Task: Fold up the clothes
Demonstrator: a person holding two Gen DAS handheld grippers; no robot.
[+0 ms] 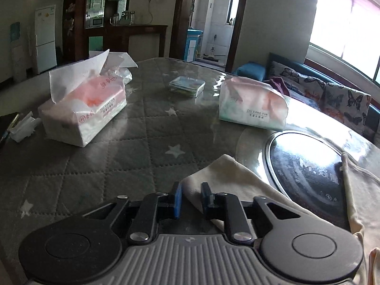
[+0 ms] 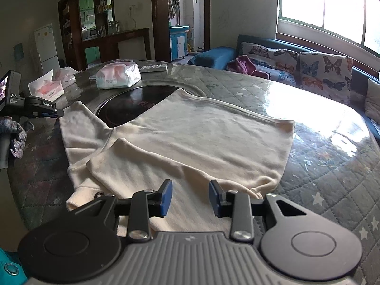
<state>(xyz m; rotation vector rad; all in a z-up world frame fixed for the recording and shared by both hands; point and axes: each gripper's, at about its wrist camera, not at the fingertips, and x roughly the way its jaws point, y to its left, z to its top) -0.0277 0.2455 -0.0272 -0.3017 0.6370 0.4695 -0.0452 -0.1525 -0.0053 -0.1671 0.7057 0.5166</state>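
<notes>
- A cream long-sleeved top (image 2: pixel 197 137) is spread flat on the desk (image 2: pixel 320 166), its body reaching toward the bright far side; part of it lies over a round black glass plate (image 2: pixel 133 106) set into the desk.
- One sleeve (image 2: pixel 78 123) is stretched out to the left beside the black plate, and the other sleeve (image 2: pixel 147 166) is folded across the body of the top.
- The right claw (image 2: pixel 190 197) is seen over the near edge of the top, its blue pads apart with only flat cloth beneath the gap; nothing is gripped.
- The left claw (image 1: pixel 192 196) is seen at the end of the outstretched sleeve (image 1: pixel 228 178); its blue pads stand a little apart, the cloth lies between them, and whether the pads press on it cannot be told.
- In the right wrist view the left claw (image 2: pixel 60 112) is shown from the side, carried by a hand in a knitted glove (image 2: pixel 16 137), its tip just by the sleeve's end.
- The desk is covered by a grey quilted cloth with white stars (image 1: pixel 175 150) under a clear, shiny sheet.
- An opened pack of tissues (image 1: pixel 83 111) with a sheet sticking up is set on the left of the desk, and a second tissue pack (image 1: pixel 251 106) is set farther right, near the black plate.
- A small clear box (image 1: pixel 187 86) is placed between the two packs, farther back.
- A sofa with butterfly cushions (image 2: pixel 308 71) is lined up under the window (image 2: pixel 332 7), behind the desk.
</notes>
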